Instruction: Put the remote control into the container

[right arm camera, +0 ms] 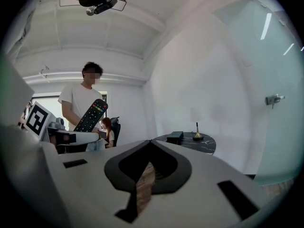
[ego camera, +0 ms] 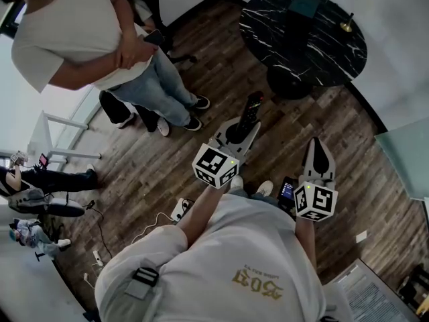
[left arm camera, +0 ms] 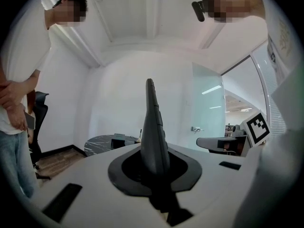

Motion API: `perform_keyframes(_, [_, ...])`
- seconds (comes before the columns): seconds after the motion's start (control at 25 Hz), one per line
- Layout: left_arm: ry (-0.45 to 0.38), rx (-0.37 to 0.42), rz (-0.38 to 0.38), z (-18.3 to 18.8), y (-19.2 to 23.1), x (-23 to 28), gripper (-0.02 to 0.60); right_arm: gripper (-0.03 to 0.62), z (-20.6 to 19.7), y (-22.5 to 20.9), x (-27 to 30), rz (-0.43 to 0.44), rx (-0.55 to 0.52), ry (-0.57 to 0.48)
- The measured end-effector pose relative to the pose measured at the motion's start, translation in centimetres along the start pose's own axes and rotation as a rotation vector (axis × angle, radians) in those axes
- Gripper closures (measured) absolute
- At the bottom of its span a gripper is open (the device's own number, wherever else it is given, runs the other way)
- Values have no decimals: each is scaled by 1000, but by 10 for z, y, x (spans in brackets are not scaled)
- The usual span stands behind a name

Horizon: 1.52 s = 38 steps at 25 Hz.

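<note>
My left gripper is shut on a black remote control, which sticks out past the jaws, held level in the air. In the left gripper view the remote stands edge-on between the jaws of the left gripper. The right gripper view shows the remote's button face with coloured keys. My right gripper is shut and holds nothing, and the view from the right gripper shows its jaws together. A dark container sits on the round black marble table ahead; the right gripper view also shows the container.
A person in a white T-shirt stands at the left on the wooden floor. A small brass object stands on the table. A glass panel is at the right. Cables and a power strip lie near my feet.
</note>
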State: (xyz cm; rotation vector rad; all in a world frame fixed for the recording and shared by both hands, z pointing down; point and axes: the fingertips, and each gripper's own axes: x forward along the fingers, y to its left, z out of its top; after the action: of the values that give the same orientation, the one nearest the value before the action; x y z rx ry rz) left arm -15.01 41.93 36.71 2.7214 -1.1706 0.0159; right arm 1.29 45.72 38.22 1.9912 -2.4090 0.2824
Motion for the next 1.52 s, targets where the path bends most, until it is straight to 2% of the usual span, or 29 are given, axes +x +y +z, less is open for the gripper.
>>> perform_keyframes(0.32, [15,-16,19,-6,-3,13,529,585,-1,-19,2,-5,13,-1])
perform_keyframes(0.56, [29,-17,6,-9,5,41,529,585,0,-35,20,-25,20,-2])
perform_keyframes(0.96, [24,-6,-19,9,49,115,529,585,18,-68,95,-66,10,-32])
perform_keyframes(1.52, [41,-7,-46,33,127,192,529,585,46,-82,199,-104,5,-59])
